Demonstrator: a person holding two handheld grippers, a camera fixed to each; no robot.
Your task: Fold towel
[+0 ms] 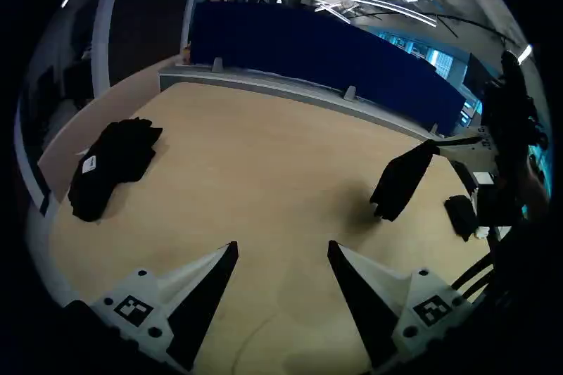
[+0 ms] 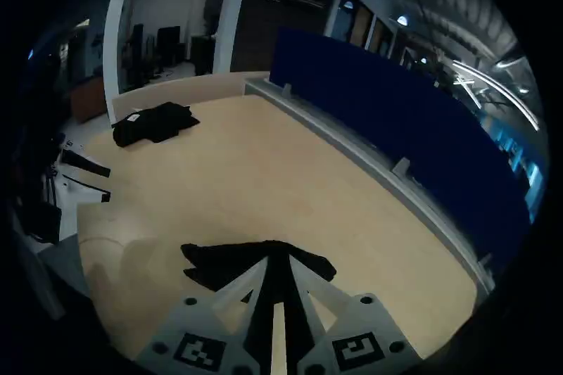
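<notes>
A black towel (image 1: 402, 179) hangs above the light wooden table (image 1: 281, 164), pinched at its top by my right gripper (image 1: 435, 147), which reaches in from the right. In the right gripper view the same towel (image 2: 218, 266) drapes below and around the closed fingers of the right gripper (image 2: 280, 254). My left gripper (image 1: 281, 245) stands open over bare table at the near edge, apart from the towel. Its dark fingers (image 2: 86, 163) also appear at the left of the right gripper view.
A pile of black cloth (image 1: 112, 160) (image 2: 155, 122) lies at the table's far left corner. Another small dark bundle (image 1: 461, 217) sits at the right edge. A blue partition (image 1: 317, 58) runs along the back of the table.
</notes>
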